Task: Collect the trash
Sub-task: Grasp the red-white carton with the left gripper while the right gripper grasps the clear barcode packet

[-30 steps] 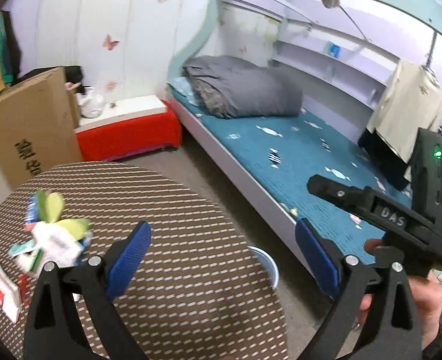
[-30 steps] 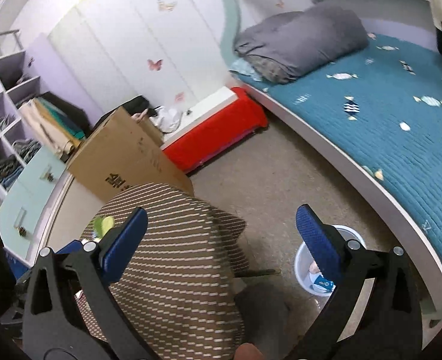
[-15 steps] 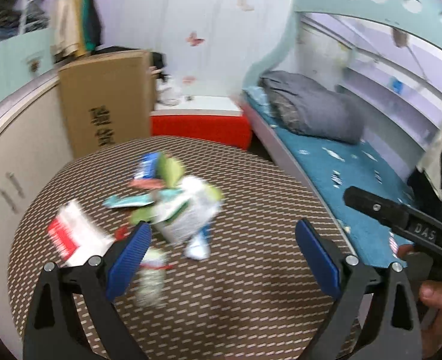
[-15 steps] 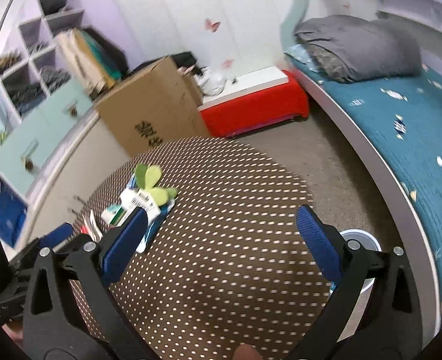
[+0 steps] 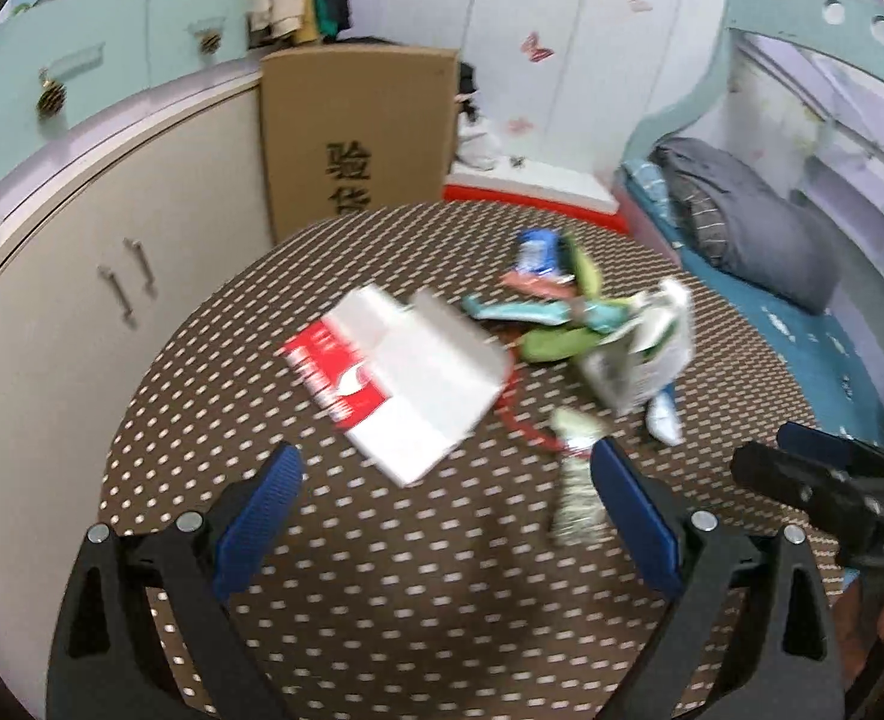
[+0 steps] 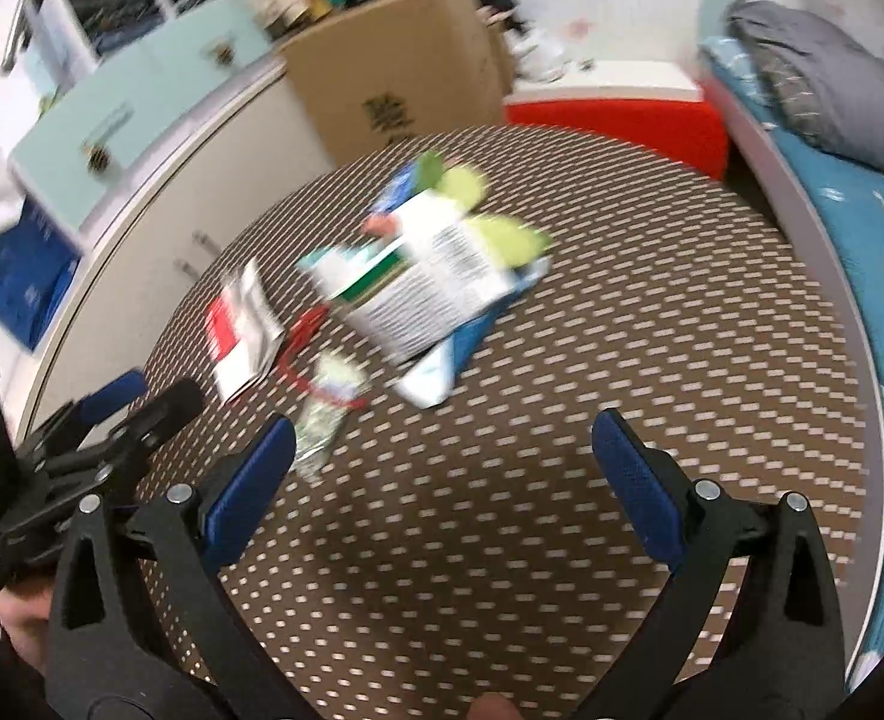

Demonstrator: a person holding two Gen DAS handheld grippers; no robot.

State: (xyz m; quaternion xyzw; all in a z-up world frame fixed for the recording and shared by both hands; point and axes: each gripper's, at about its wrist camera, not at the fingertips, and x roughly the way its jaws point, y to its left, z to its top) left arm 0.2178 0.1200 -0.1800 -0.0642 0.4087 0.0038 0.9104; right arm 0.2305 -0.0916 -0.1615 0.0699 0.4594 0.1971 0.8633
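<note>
Trash lies in a pile on a round brown table with white dashes (image 5: 381, 600) (image 6: 652, 330). A flattened red-and-white box (image 5: 399, 378) (image 6: 240, 330), a white-and-green carton (image 5: 640, 354) (image 6: 429, 282), green wrappers (image 5: 556, 342), a blue packet (image 5: 535, 252), a red ring (image 5: 520, 426) and a crumpled wrapper (image 5: 574, 480) (image 6: 324, 414) show. My left gripper (image 5: 448, 510) is open and empty, just short of the box. My right gripper (image 6: 442, 474) is open and empty, in front of the pile. Both views are blurred.
A cardboard box (image 5: 357, 132) stands behind the table against a beige cabinet (image 5: 81, 252). A red-and-white bench (image 6: 616, 108) and a bed with a teal cover and grey duvet (image 5: 748, 216) lie to the right.
Both grippers have swung left from the bed and floor toward the table and moved closer to the trash pile. Both stay open.
</note>
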